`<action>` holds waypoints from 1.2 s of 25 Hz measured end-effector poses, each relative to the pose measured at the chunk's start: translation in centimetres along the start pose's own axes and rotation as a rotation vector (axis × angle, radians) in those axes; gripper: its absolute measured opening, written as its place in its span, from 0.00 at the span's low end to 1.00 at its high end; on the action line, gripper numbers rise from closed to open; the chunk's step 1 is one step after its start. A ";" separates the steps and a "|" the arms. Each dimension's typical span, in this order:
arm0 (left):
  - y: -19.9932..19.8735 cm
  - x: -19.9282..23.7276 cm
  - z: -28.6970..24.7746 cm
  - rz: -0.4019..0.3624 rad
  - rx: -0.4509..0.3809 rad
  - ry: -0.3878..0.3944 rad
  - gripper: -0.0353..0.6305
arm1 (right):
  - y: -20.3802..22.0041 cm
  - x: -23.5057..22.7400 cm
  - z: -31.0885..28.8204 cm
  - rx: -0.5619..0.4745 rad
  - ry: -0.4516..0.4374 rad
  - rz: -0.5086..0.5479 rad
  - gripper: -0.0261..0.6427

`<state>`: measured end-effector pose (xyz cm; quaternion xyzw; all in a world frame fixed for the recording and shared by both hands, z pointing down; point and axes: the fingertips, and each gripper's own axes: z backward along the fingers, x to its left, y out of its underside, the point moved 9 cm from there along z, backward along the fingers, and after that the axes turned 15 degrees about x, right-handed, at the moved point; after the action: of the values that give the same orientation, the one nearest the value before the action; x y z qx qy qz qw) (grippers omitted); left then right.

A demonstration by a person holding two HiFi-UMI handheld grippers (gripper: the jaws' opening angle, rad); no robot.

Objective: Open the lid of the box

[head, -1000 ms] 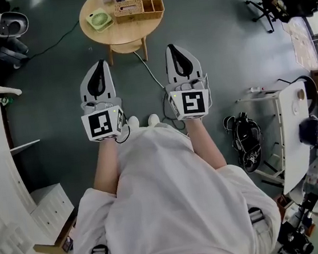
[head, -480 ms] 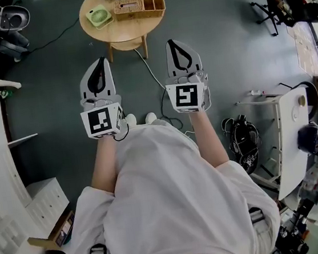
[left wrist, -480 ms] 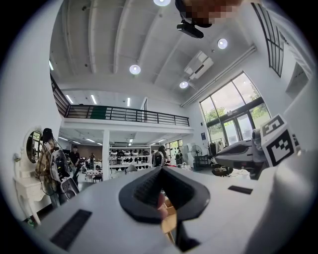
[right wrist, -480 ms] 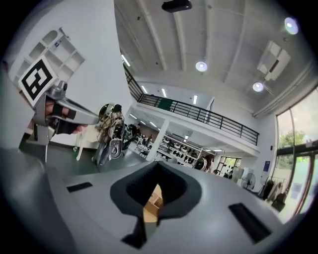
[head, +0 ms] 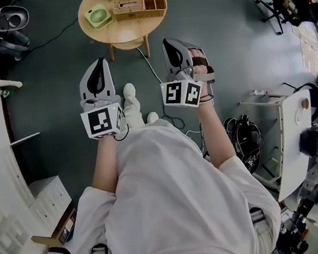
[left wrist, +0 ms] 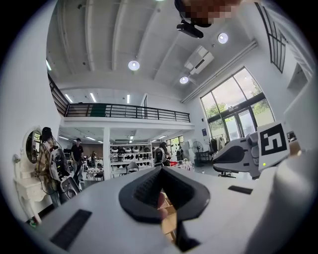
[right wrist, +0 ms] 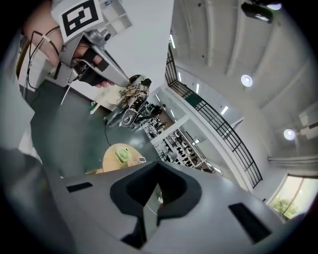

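Observation:
A woven box [head: 128, 7] with its lid on stands on the round wooden table [head: 124, 34] at the top of the head view. It is far ahead of both grippers. My left gripper [head: 101, 62] is held level above the floor, jaws together and empty; in its own view the left gripper [left wrist: 160, 169] points across the hall. My right gripper [head: 167, 42] is rolled to one side, with the hand on its handle showing, and its jaws are shut on nothing. The right gripper [right wrist: 158, 163] in its own view looks toward the table [right wrist: 112, 159].
A green fan [head: 99, 17] and a wooden compartment tray [head: 153, 3] flank the box. A white cable [head: 151, 73] runs over the floor from the table. White shelving [head: 3, 171] lines the left, a white desk [head: 292, 130] and a black bag [head: 244, 137] the right.
The right gripper has rolled sideways and shifted slightly left. A shoe has stepped forward between the grippers. The table has slid a little nearer the top edge of the view.

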<state>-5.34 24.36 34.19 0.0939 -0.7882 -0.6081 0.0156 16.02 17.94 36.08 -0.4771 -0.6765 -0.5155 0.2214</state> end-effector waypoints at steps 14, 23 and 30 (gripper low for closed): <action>-1.2 11.2 -17.3 0.015 -0.013 0.079 0.04 | -8.0 -0.1 -17.0 0.106 0.001 0.266 0.03; -2.3 15.3 -24.1 0.033 0.008 0.139 0.04 | -10.8 -0.5 -25.4 0.200 -0.016 0.442 0.03; -2.3 14.5 -26.9 0.034 0.041 0.111 0.04 | -8.7 0.1 -30.2 0.232 -0.171 0.540 0.03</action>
<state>-15.51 -4.36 37.73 0.1146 -0.8000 -0.5851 0.0677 2.53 -9.54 43.07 -0.6527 -0.5957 -0.3154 0.3458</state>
